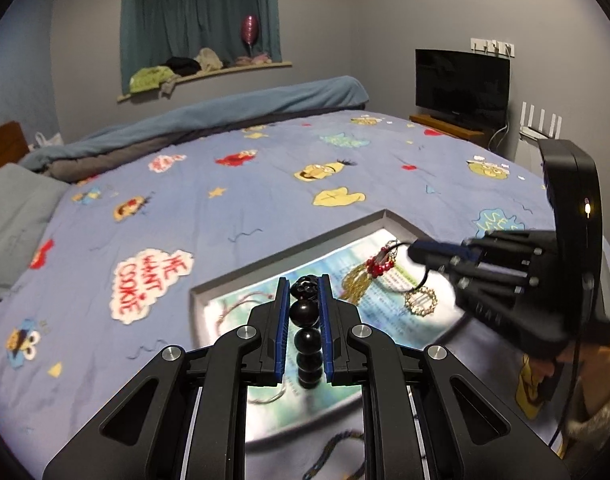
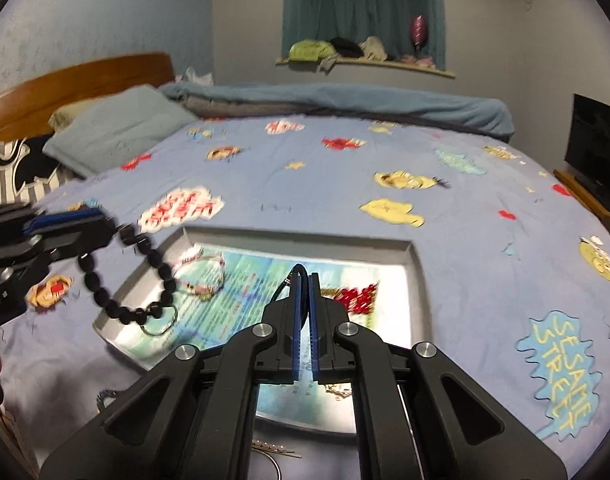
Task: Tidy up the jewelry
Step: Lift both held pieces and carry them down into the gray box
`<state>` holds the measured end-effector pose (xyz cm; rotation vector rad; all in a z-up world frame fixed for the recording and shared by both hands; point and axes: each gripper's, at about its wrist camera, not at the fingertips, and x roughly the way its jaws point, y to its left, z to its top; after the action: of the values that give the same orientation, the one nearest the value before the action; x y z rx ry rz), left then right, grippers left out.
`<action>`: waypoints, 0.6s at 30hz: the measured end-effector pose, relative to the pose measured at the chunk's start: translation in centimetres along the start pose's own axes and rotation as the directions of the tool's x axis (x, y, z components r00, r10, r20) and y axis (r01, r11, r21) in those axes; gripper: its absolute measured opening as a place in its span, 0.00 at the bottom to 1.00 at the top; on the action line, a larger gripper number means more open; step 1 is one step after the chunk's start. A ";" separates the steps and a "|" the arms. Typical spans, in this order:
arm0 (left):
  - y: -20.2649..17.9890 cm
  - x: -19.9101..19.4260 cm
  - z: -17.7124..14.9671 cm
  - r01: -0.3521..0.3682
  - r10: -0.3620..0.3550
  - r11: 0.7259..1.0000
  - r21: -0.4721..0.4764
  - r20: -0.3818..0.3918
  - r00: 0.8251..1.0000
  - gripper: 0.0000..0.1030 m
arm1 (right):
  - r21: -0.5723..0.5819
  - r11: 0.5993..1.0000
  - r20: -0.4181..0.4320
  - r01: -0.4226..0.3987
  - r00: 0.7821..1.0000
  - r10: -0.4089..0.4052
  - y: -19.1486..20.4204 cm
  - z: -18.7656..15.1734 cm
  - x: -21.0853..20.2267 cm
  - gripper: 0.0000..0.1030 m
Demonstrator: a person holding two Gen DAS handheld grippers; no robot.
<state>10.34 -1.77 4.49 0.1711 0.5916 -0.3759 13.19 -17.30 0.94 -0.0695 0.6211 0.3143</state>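
My left gripper (image 1: 303, 282) is shut on a black bead bracelet (image 1: 303, 314), whose beads run between its blue pads. In the right wrist view that bracelet (image 2: 145, 280) hangs as a loop from the left gripper (image 2: 105, 224) over the left end of the grey tray (image 2: 305, 240). My right gripper (image 2: 307, 278) is shut on a thin black cord (image 2: 283, 288). In the left wrist view the right gripper (image 1: 415, 250) holds this cord above the tray (image 1: 289, 252), and a round gold pendant (image 1: 420, 301) hangs from the cord. A red-bead piece with a gold tassel (image 1: 365, 276) lies in the tray.
The tray sits on a bed with a blue cartoon-print cover (image 2: 305, 176). A pink-white bracelet (image 2: 201, 276) lies in it. Hairpins (image 2: 273, 448) and a braided cord (image 2: 105, 396) lie on the cover near me. A pillow (image 2: 117, 132) and a rolled blanket (image 2: 345, 100) lie behind, and a person's hand (image 1: 609, 368) holds the right gripper.
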 end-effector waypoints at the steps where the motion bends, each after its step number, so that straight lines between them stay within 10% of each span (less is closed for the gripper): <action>1: 0.0 0.6 -0.2 0.010 -0.010 1.000 -0.005 -0.008 1.000 0.14 | 0.000 1.000 -0.009 -0.009 1.000 0.009 0.1 -0.1 0.3 0.03; 18: 2.4 8.0 -3.6 0.026 -0.043 0.996 -0.087 -0.194 0.980 0.14 | -0.035 0.999 -0.187 -0.005 0.982 -0.001 0.5 -1.9 4.9 0.03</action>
<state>15.57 -0.96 -2.88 0.1181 0.8044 -0.3695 15.70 -15.82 -3.44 -0.1333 0.8026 0.3227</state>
